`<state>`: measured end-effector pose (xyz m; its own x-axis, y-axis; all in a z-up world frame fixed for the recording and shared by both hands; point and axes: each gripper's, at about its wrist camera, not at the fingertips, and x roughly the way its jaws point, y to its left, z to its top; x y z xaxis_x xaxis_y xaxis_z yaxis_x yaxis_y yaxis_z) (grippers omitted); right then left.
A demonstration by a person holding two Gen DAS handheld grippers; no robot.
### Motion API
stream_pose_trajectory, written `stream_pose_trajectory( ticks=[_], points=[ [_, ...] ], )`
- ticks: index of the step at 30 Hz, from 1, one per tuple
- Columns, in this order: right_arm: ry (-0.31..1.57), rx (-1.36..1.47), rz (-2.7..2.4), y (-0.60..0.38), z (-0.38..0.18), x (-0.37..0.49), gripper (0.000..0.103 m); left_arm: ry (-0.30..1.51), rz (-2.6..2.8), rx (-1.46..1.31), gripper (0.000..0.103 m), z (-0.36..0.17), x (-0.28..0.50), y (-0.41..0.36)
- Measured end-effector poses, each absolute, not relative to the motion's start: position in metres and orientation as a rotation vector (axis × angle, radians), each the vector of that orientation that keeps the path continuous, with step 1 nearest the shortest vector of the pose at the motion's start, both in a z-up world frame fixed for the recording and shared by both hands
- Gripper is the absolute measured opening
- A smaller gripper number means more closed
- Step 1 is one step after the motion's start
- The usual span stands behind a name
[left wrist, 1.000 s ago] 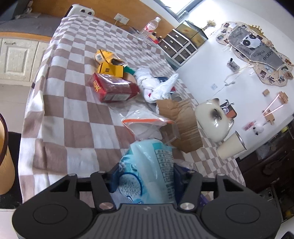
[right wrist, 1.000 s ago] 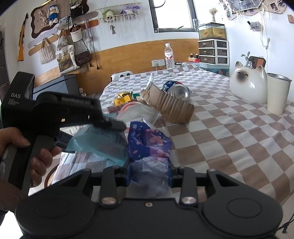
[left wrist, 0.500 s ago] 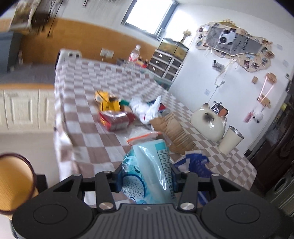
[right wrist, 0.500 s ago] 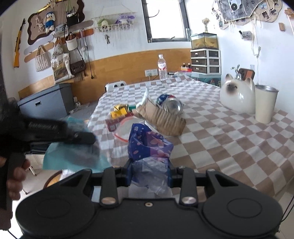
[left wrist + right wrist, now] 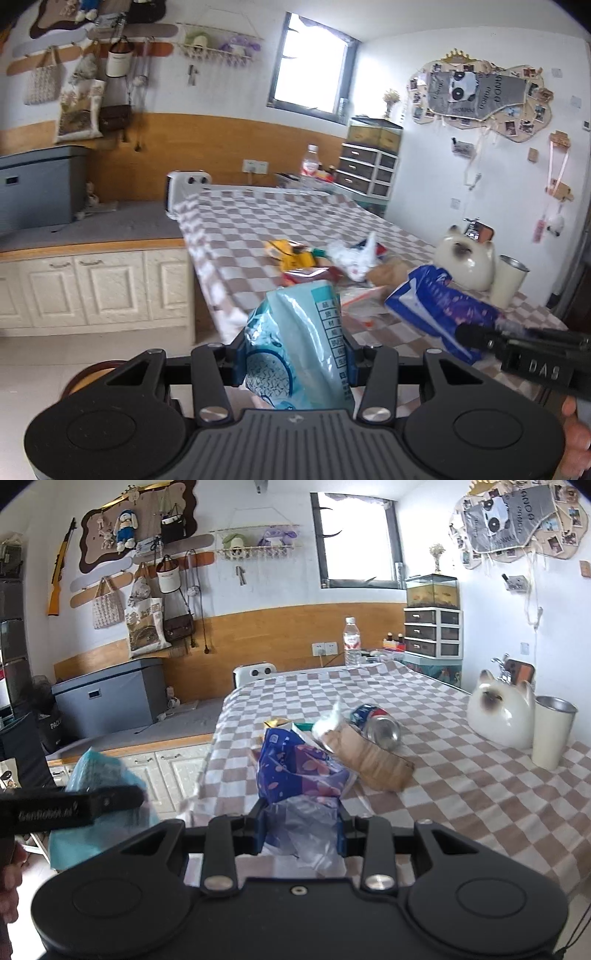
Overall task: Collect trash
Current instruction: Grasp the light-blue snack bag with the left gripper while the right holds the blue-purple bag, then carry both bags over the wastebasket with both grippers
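1. The left gripper (image 5: 295, 363) is clenched on a light blue plastic package (image 5: 303, 343); both pads press on its sides, and the package stands up between them, lifted clear of the tabletop (image 5: 258, 221).
2. The jaws of the left gripper closed a little just before, with this package between them.
3. The right gripper (image 5: 300, 829) is clenched on a dark blue flowered wrapper (image 5: 295, 771), with crumpled clear plastic (image 5: 314, 834) bunched between its pads under the wrapper.
4. In the left wrist view, the flowered wrapper is at the right, held out over the near edge of the tabletop by the right gripper.
5. In the right wrist view, the left gripper with its light blue package is at the left, off the side of the tabletop and in front of the white cabinets (image 5: 162, 771).
6. More trash lies on the checked tabletop cloth: a yellow box (image 5: 290, 254), a red packet (image 5: 310, 275), a white crumpled plastic bag (image 5: 352, 256), a piece of brown cardboard (image 5: 369, 758) and a drink can (image 5: 380, 727) lying on its side just behind the cardboard.
7. A clear bag with an orange strip (image 5: 360, 299) lies near the tabletop edge, between the two held things.
8. A white cat figure (image 5: 502, 716) and a white cup (image 5: 552, 731) stand close together at the right side of the tabletop.
9. A water bottle (image 5: 352, 642) stands upright at the far end.
10. A round orange-rimmed bin (image 5: 92, 373) is on the floor, low at the left; only a part of it shows.
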<state>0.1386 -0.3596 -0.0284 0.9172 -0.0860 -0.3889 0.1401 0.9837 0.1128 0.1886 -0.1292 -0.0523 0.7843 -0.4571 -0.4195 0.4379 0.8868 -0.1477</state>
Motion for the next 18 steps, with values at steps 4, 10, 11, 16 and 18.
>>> stream_pose_trajectory(
  ticks=[4, 10, 11, 16, 18],
  points=[
    [0.392, 0.114, -0.095, -0.342, -0.024, 0.147, 0.035, 0.450, -0.430, -0.042, 0.048, -0.051, 0.186, -0.106],
    [0.395, 0.097, -0.035, -0.312, -0.022, 0.162, 0.035, 0.450, -0.347, -0.065, 0.048, -0.053, 0.186, -0.064],
    [0.400, 0.099, -0.021, -0.306, -0.022, 0.166, 0.035, 0.451, -0.333, -0.068, 0.048, -0.053, 0.185, -0.057],
    [0.422, 0.089, 0.034, -0.279, -0.024, 0.186, 0.035, 0.454, -0.268, -0.081, 0.048, -0.054, 0.190, -0.026],
    [0.431, 0.081, 0.062, -0.266, -0.023, 0.197, 0.035, 0.455, -0.247, -0.080, 0.048, -0.054, 0.193, -0.014]
  ],
)
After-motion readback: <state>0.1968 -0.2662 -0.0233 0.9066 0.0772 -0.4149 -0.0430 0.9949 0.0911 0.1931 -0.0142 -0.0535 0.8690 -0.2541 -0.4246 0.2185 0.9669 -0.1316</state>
